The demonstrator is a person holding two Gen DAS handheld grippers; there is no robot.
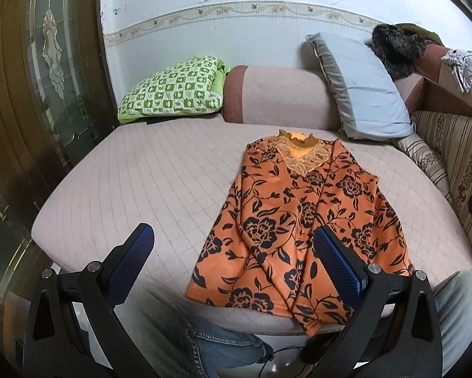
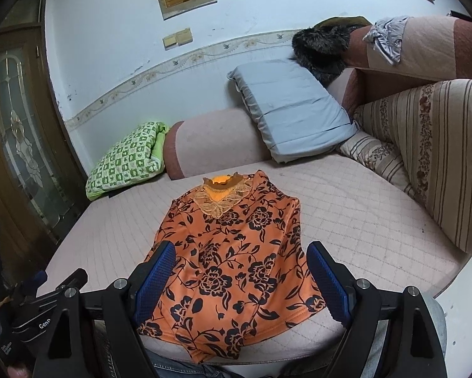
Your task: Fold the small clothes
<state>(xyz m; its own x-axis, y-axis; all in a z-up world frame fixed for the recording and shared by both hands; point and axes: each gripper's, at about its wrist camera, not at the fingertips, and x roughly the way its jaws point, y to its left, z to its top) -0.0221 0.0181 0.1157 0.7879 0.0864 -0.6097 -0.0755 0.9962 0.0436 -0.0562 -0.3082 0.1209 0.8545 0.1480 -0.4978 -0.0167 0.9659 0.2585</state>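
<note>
Left wrist view: an orange top (image 1: 302,230) printed with black flowers was seen spread flat on the quilted pink sofa seat (image 1: 147,182), collar toward the backrest, hem at the front edge
Sleeves: both were laid inward across the body of the top, crossing on the chest; one cuff was draped just over the seat's front edge
Collar: a lace trim (image 1: 302,154) was shown at the neckline, with a brown ruffled neckband above it
Right wrist view: the same orange top (image 2: 232,261) was framed between the two blue pads, its hem hanging slightly over the seat edge
Left gripper (image 1: 232,252): held spread apart above the near edge of the seat, nothing between the pads; the right-hand pad was seen in front of the top's lower half, contact could not be judged
Right gripper (image 2: 240,271): likewise released, fingers wide, hovering over the lower part of the top with nothing grasped
Behind the top: a pink bolster (image 1: 273,94) was set along the wall, with a grey pillow (image 1: 362,88) leaned beside it
Far left corner: a green checked cushion (image 1: 172,89) was placed on the seat by the wooden door (image 1: 31,78)
Right side: a striped floral cushion (image 2: 431,157) was propped up, with a dark furry item (image 2: 321,47) above it
Below: jeans-clad legs (image 1: 217,346) were visible under the seat edge
</note>
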